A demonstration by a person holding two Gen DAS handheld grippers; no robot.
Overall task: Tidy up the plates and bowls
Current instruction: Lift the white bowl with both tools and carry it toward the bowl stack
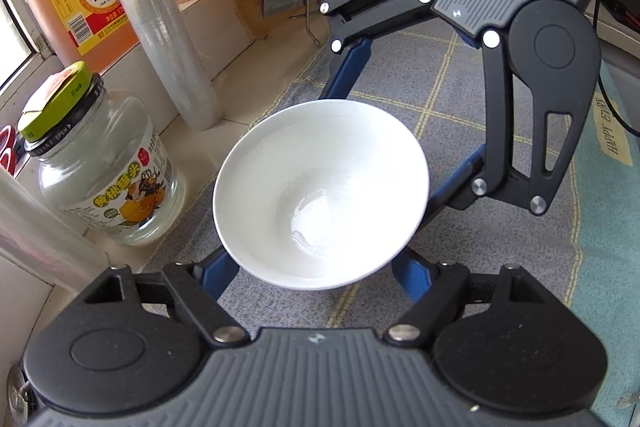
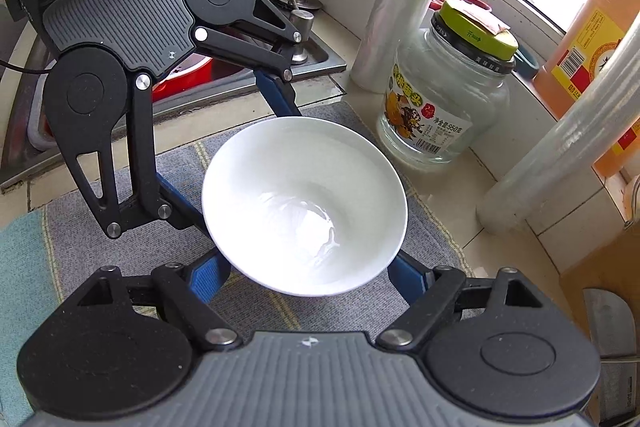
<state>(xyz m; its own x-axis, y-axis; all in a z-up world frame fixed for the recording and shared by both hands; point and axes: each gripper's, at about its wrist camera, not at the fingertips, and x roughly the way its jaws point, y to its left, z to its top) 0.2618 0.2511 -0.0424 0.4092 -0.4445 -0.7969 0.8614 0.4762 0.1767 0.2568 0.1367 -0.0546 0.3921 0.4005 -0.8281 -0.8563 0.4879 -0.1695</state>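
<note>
White ceramic bowl [image 1: 322,193], wet inside, tilted, cradled between left gripper [image 1: 316,267] and right gripper [image 2: 310,273]. Blue fingers spread wide under opposite rims, neither clenched. Below, grey checked mat [image 1: 460,99] on worktop. Just beside, a glass jar [image 2: 444,99]. Likely risk: slick glaze slipping off the open fingers, striking jar.
</note>
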